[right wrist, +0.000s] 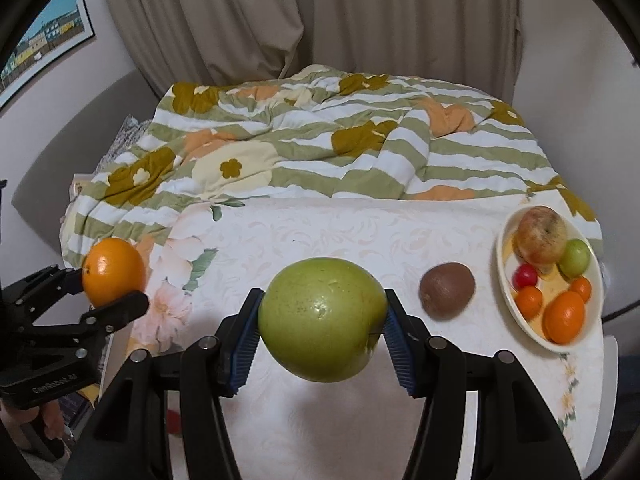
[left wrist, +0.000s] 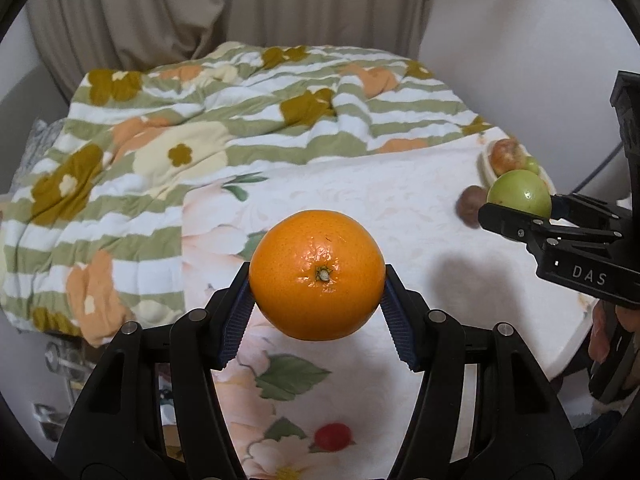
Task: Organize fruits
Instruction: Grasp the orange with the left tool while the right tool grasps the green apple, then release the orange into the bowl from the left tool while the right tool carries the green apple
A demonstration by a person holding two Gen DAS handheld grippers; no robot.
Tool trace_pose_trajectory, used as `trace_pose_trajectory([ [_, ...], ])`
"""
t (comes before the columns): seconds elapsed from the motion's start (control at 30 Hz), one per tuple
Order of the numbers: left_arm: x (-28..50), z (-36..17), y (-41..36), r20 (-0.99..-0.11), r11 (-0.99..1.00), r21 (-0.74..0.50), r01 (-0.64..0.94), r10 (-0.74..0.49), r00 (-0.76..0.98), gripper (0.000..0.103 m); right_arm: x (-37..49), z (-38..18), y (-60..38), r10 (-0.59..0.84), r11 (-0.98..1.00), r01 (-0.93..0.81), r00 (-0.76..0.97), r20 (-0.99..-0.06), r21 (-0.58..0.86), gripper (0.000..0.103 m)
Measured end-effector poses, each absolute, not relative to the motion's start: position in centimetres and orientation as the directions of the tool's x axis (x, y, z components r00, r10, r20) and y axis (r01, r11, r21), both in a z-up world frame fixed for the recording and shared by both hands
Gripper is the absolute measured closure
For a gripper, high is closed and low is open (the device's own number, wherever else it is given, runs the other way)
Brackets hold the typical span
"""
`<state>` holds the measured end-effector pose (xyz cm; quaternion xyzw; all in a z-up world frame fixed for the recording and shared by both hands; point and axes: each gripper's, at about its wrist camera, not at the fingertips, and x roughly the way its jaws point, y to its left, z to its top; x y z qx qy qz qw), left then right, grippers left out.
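My left gripper (left wrist: 317,280) is shut on an orange (left wrist: 316,274), held above the flowered tablecloth (left wrist: 360,200); the same orange (right wrist: 113,271) shows at the left of the right wrist view. My right gripper (right wrist: 322,316) is shut on a green apple (right wrist: 322,318), also lifted off the table; that green apple (left wrist: 519,197) appears at the right of the left wrist view. A brown kiwi (right wrist: 447,289) lies on the cloth to the apple's right. A cream bowl (right wrist: 505,280) at the far right holds a large reddish apple (right wrist: 541,234), a small green fruit, a red fruit and several small oranges.
A small red fruit (left wrist: 333,436) lies on the cloth below the left gripper. A striped flowered quilt (right wrist: 320,144) is bunched behind the table, with beige curtains (right wrist: 320,16) beyond. The table's edge (right wrist: 606,360) runs down the right side. A framed picture (right wrist: 44,40) hangs at upper left.
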<state>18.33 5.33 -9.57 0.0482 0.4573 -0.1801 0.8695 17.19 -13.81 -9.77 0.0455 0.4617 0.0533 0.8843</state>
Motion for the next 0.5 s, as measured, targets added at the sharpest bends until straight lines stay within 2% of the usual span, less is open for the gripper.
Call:
trace_pose_trajectory([
  [0.2, 17.4, -7.9, 2.6, -0.794, 0.902, -0.058, 0.427, -0.301, 0.528, 0.035, 14.6, -7.9, -15.7, 0.134, 0.988, -0.022, 0.601, -0.788, 0.151, 0.05],
  [0.5, 15.5, -5.5, -4.9, -0.762, 0.907, -0.082, 0.414, -0.325, 0.561, 0.035, 11.6, -6.7, -23.8, 0.126, 0.986, 0.007, 0.628, -0.768, 0.167, 0.05],
])
